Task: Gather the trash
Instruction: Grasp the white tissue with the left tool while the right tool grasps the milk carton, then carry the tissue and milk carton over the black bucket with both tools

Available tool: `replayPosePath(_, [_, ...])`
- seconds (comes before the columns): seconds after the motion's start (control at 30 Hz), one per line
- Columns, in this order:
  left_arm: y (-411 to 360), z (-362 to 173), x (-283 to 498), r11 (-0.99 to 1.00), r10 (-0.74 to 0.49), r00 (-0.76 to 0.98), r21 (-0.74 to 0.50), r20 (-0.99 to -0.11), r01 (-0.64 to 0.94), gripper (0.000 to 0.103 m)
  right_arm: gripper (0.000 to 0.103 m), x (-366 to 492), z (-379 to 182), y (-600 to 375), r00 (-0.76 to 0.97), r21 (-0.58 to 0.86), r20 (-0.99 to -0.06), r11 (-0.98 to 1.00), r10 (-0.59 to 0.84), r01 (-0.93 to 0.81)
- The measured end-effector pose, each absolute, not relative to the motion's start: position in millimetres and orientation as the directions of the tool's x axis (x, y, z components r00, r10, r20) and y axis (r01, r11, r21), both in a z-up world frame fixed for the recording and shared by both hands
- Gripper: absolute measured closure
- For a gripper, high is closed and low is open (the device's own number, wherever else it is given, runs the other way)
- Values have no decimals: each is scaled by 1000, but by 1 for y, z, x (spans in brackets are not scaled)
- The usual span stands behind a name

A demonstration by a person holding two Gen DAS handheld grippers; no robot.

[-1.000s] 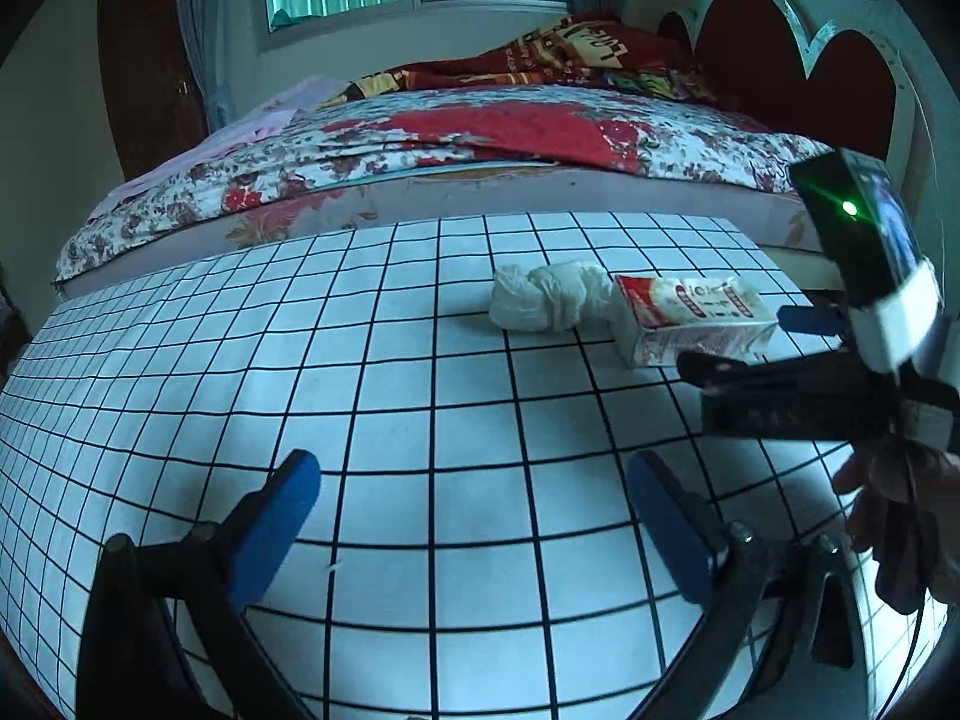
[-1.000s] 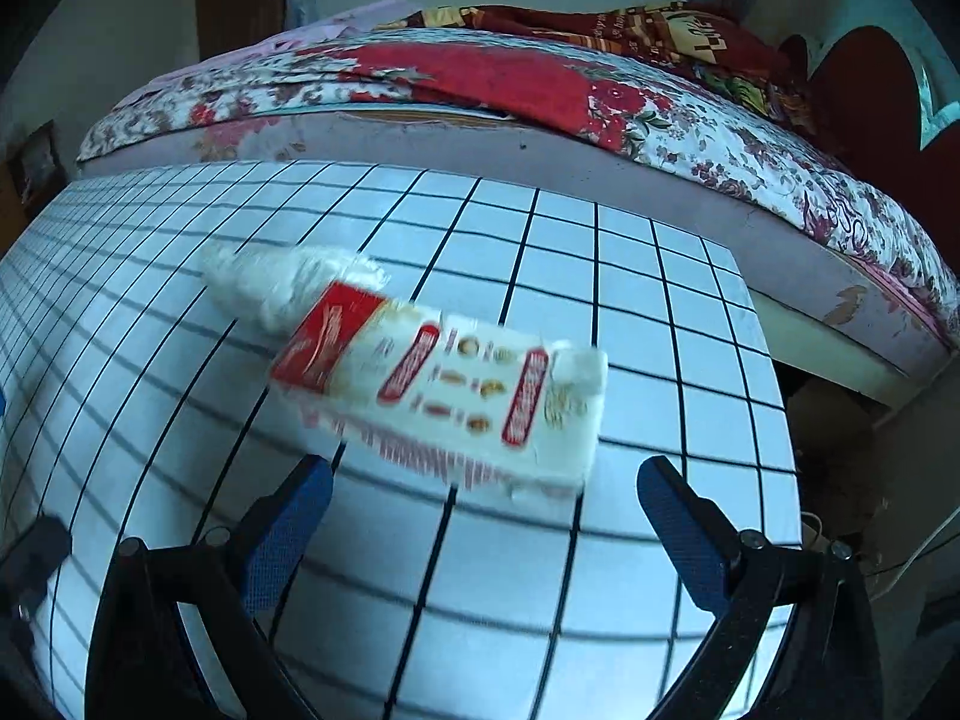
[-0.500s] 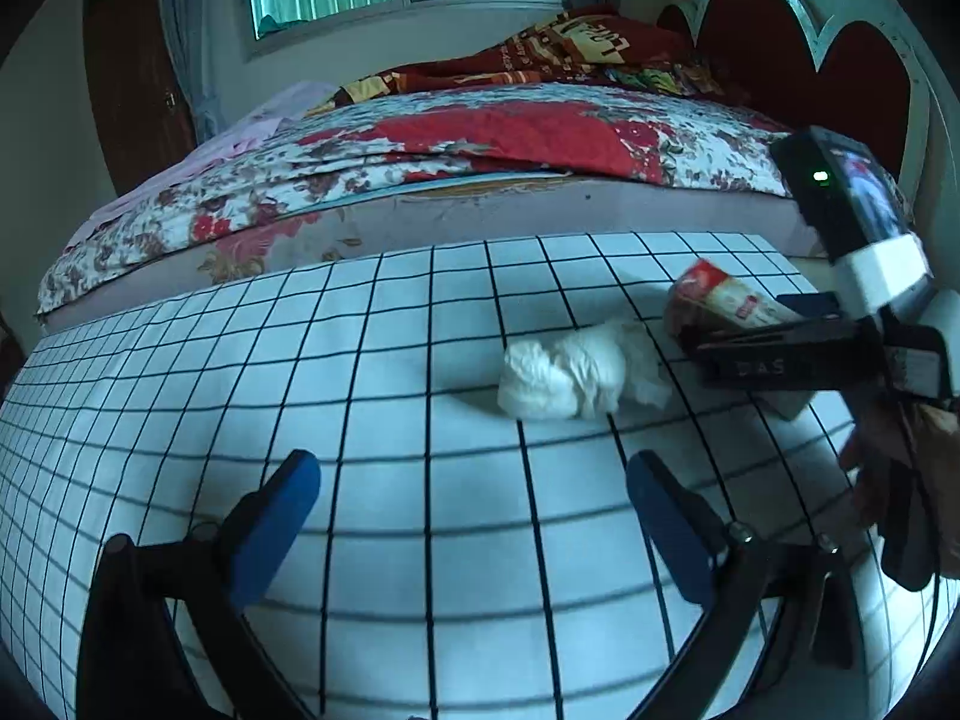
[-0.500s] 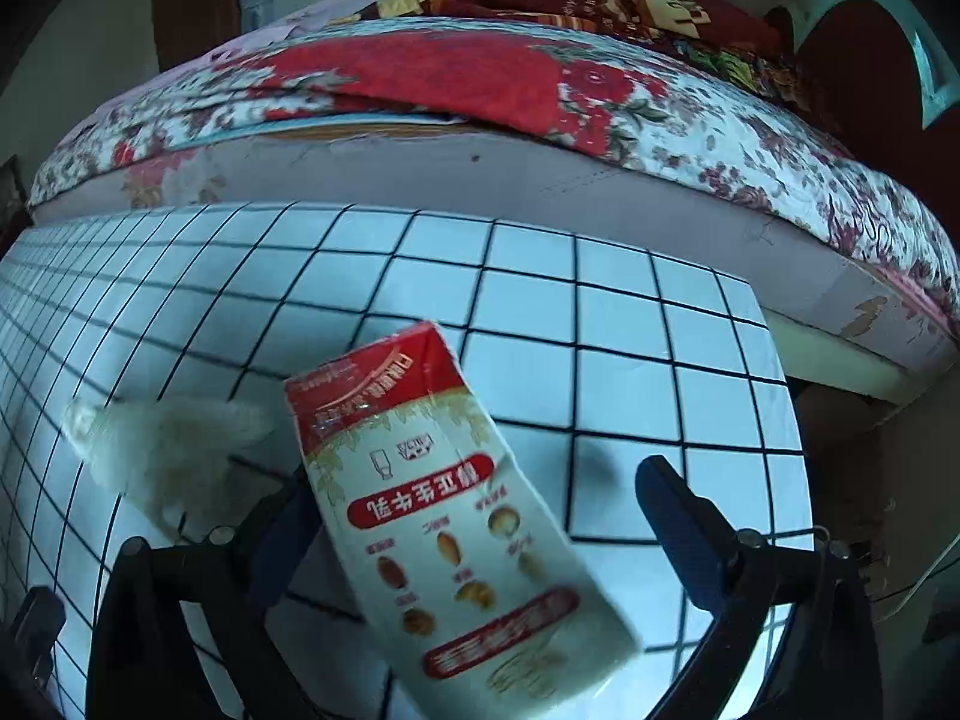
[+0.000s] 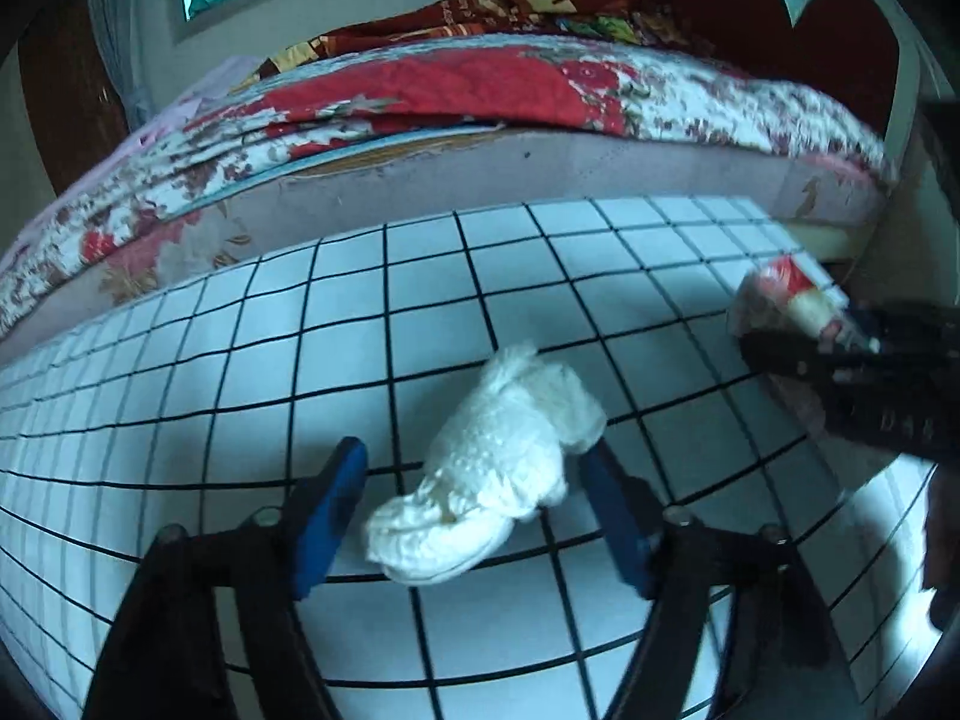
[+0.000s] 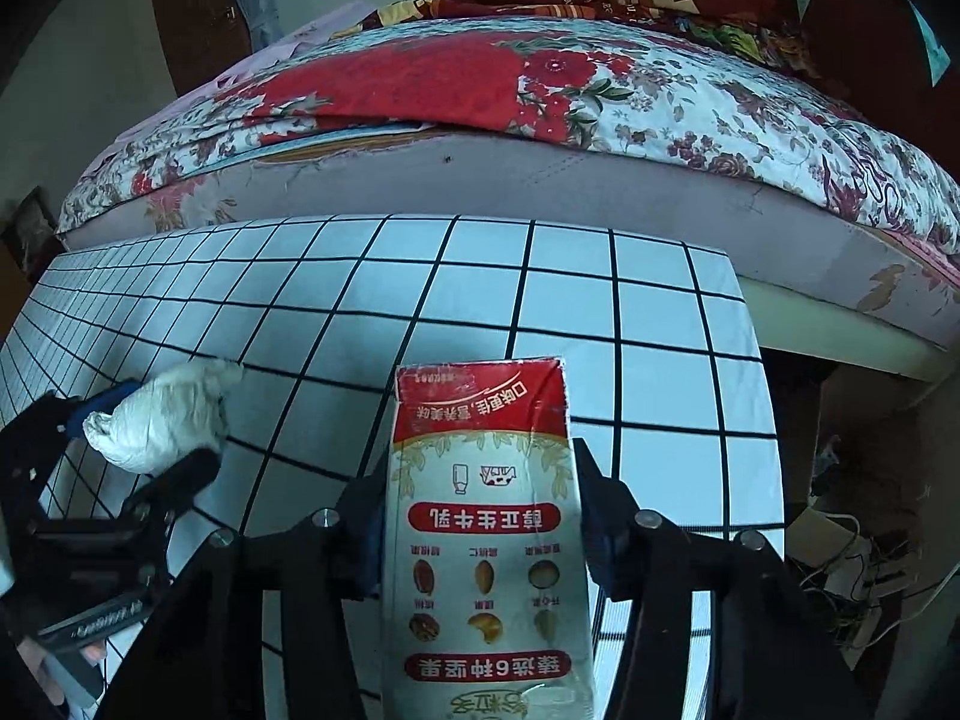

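Left wrist view is showing my left gripper [image 5: 474,516] spread wide around the crumpled tissue wad [image 5: 498,480] — the right blue pad [image 5: 615,516] is touching or nearly touching the wad, while the left pad is standing just apart from it. The wad is lying on the grid-patterned table [image 5: 360,330], on the side of the table away from the bed [image 5: 480,90].

My right gripper [image 6: 480,516] is clenching the milk carton [image 6: 483,510] by its two flat sides, with the carton's red end pointing toward the bed. The carton is looking lifted off the table, though I cannot be sure from this angle. In that same view the tissue wad is sitting to the left of the carton, well apart.

I am judging the step in hand to be closing on the wad. To do it well, I am wanting to centre the wad between the pads first, since it is lying slantwise and sitting closer to the right pad. Squeezing slowly and low should be gathering the soft bulk rather than pinching a loose corner — a shallow bite could let it slip. Meanwhile I am keeping the carton held steady.
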State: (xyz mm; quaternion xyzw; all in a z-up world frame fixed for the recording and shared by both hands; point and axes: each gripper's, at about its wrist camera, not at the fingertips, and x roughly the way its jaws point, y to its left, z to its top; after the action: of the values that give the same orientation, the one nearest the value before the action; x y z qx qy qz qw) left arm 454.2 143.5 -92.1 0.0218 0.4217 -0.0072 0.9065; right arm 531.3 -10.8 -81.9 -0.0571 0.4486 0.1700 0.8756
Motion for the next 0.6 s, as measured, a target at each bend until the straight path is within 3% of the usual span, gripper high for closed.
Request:
replayPosePath(0.07, [146,-92,456,999,-36,635,-10,-772,45,48,50,528,-82,-11,538,52,-807,936,246,-349])
replayPosePath(0.13, [144,-91,456,998,-60,633,-31,-772,58,69,50,523,-83,-11,537,45,-807,933,245,-358])
replayPosePath(0.3, [140,-87,438,996,-83,650,-40,-755,81,74,52,510,-77,-13,540,72,-791,919,289,-387])
replayPosePath(0.6, [130,-59,376,995,-84,715,-14,-694,104,75,52,462,-44,-27,591,101,-741,923,320,-372])
